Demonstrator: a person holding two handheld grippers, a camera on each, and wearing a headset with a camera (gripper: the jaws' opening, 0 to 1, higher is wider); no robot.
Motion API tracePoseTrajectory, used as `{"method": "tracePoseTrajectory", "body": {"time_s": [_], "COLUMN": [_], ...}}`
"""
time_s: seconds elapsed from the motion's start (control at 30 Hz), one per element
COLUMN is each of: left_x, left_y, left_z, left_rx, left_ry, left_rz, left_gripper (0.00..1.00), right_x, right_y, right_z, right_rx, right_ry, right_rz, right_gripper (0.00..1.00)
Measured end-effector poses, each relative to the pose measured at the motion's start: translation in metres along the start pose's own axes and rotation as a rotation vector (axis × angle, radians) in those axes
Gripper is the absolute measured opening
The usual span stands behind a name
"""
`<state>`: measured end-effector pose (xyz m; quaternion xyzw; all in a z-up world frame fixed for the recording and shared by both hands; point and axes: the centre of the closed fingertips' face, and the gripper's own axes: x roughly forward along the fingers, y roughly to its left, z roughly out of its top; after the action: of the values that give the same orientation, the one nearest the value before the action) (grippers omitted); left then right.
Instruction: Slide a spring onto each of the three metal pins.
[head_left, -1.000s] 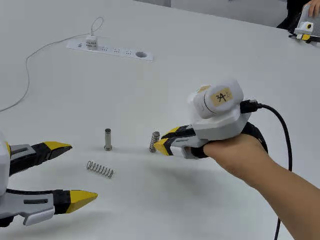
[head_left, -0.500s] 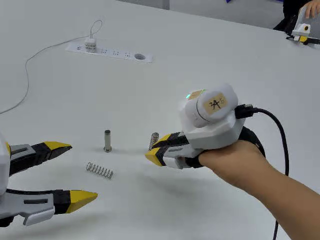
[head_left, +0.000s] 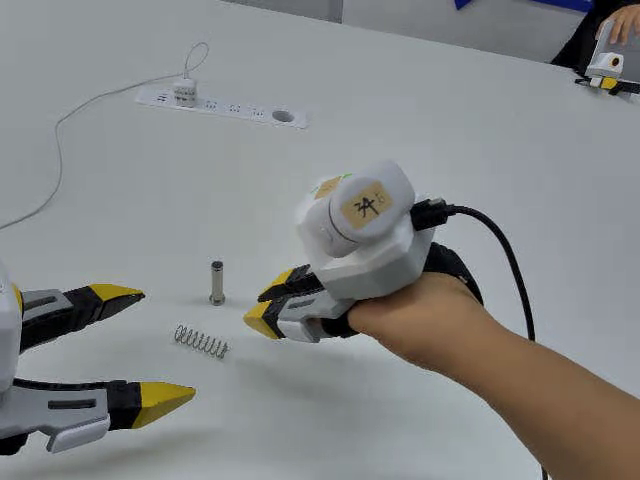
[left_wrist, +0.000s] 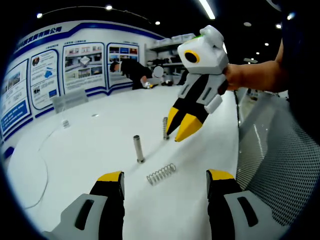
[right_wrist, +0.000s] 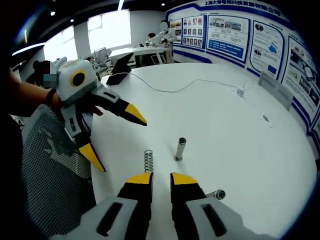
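status: roughly one of three done, by my read. left gripper (head_left: 140, 345) sits nearest, low over the surface (head_left: 420, 150), jaws wide apart, holding nothing. just past its tips a loose spring (head_left: 200, 340) lies flat on the surface, untouched. a bit beyond that a bare pin (head_left: 217, 282) stands upright, nothing on it, clear of the spring. right gripper (head_left: 265, 303) hovers beside that pin, a little off the surface. its jaws are nearly together with a thin gap, and its own view shows them empty. behind it, in the left gripper view, a second pin (left_wrist: 165, 128) stands upright with coils round it, so i judge that one sleeved. right gripper view puts it just beside the right jaw, not gripped. far back: power strip (head_left: 220, 103), not involved.

left to do: pick up the loose spring and drop it over the bare pin, which makes two. third pin and third spring: can't tell where they are from these views. the next grab means lifting a thin coil lying flat on a smooth surface, so it could roll or skid out of the jaws.
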<state>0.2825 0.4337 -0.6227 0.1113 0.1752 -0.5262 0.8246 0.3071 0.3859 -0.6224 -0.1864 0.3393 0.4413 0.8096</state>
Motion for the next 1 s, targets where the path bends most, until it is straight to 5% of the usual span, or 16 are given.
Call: {"method": "tracePoseTrajectory", "body": {"time_s": [0.53,1.0], "left_x": [0.0,-0.003], "left_y": [0.001,0.003], "left_z": [-0.002,-0.004], "left_rx": [-0.004,-0.012], "left_ry": [0.001,0.004], "left_rz": [0.001,0.01], "left_gripper": [0.68,0.68], "right_x": [0.038,0.064], "right_y": [0.024,0.025], "right_z": [0.015,0.007], "right_rx": [-0.073,-0.086], "right_ry": [0.052,0.12], "right_rz": [0.077,0.097], "right_gripper": [0.16,0.16]}}
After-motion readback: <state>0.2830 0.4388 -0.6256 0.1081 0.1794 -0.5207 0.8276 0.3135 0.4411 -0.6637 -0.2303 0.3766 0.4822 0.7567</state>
